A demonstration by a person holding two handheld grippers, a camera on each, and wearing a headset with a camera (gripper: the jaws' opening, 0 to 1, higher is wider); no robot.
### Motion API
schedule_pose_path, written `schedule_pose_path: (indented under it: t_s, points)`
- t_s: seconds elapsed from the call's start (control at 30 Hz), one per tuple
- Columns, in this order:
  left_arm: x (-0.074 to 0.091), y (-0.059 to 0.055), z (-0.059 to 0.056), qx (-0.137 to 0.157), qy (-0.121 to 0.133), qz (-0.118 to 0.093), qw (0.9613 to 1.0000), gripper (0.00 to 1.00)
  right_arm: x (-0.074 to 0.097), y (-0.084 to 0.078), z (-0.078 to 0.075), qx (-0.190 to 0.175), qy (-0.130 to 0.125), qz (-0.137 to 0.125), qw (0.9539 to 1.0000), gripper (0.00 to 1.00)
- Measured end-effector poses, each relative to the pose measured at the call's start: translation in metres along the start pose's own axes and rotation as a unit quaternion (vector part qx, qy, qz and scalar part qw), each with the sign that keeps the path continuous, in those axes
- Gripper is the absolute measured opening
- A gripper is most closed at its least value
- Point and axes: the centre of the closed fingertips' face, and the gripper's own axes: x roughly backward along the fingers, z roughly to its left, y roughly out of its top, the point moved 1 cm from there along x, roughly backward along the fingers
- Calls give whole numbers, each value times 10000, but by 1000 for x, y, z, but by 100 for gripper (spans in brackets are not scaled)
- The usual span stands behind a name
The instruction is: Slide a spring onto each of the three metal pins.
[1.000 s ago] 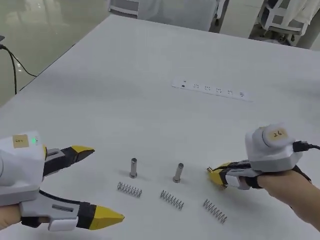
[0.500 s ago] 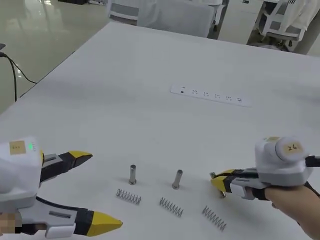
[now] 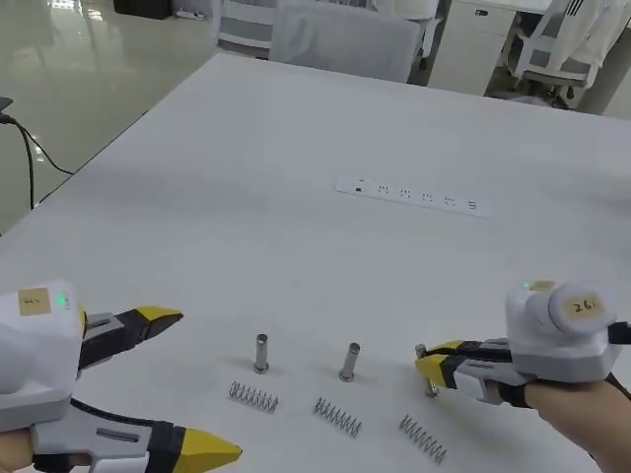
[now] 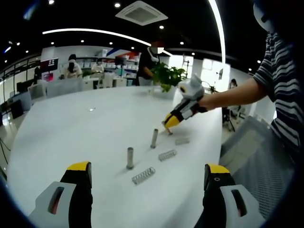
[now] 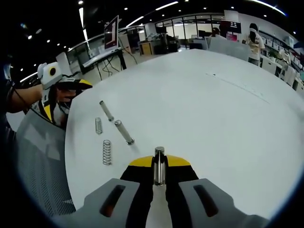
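Note:
Two metal pins stand upright on the white table: one [image 3: 261,353] on the left, one [image 3: 349,362] in the middle. My right gripper [image 3: 432,365] is shut on the third pin [image 3: 427,371], holding it roughly upright just right of them; that pin [image 5: 159,170] sticks out between the yellow tips. Three springs [image 3: 253,397] [image 3: 337,417] [image 3: 422,439] lie flat in a row in front of the pins. My left gripper [image 3: 187,386] hovers at the lower left, jaws wide open and empty, aimed at the pins [image 4: 129,157] and springs [image 4: 143,175].
A white power strip [image 3: 409,195] lies farther back on the table [image 3: 246,177]. The table's left edge [image 3: 89,158] drops to the floor. Chairs [image 3: 340,39] stand at the far end. People [image 4: 149,59] stand in the background of the left gripper view.
The head camera has tilted, shifting the whole picture down. My right gripper keeps its hold on the pin and has edged slightly away from the middle pin. The left gripper stays open.

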Motion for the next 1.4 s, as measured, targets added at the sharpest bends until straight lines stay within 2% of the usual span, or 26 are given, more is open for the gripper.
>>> schedule_pose_path:
  t_s: [0.47, 0.93, 1.4]
  points:
    - [-1, 1, -2, 1, -11, -11, 10000, 95, 3, 2, 2, 89, -32, -108, 9999, 5]
    - [-2, 0, -3, -3, -13, -9, 10000, 95, 11, -3, 6, 295, -61, -274, 9992, 5]
    - [0, 1, -1, 9, 24, -64, 10000, 95, 16, -8, 13, 383, -47, -320, 9987, 6]
